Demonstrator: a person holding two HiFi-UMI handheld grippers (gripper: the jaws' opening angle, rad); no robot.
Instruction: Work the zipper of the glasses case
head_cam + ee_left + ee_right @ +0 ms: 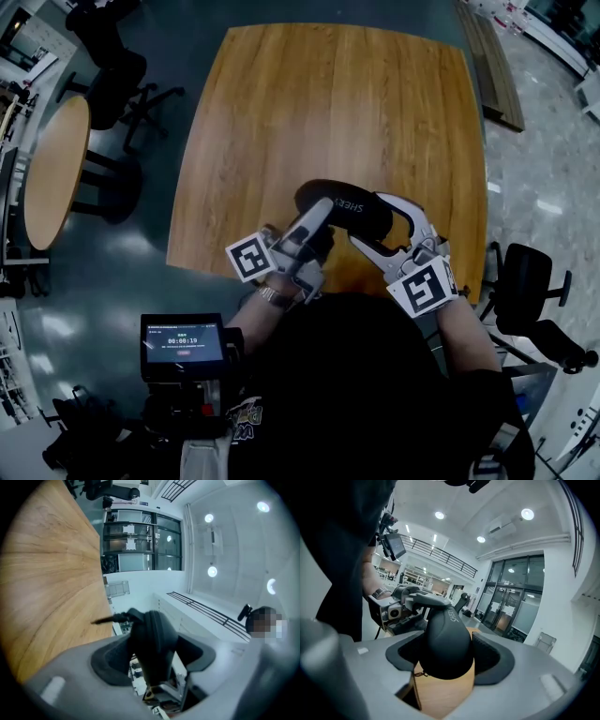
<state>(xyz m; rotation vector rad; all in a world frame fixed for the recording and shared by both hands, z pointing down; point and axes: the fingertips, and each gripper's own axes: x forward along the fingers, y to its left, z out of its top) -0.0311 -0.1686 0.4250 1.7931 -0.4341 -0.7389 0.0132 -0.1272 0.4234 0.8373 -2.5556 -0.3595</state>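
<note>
A black oval glasses case (352, 208) with white lettering hangs over the near edge of the wooden table (328, 103), caught between both grippers. My left gripper (317, 217) clasps its left end. In the left gripper view the case (152, 639) stands edge-on between the pads, and its zipper pull (105, 619) sticks out to the left. My right gripper (389, 230) holds the right end. In the right gripper view the rounded end of the case (447, 644) fills the gap between the pads, with the left gripper (401, 604) behind it.
A small round table (56, 169) and dark office chairs (122, 84) stand to the left on the floor, and another chair (530, 281) to the right. A device with a lit screen (183, 342) sits at the person's chest. The far part of the table is bare wood.
</note>
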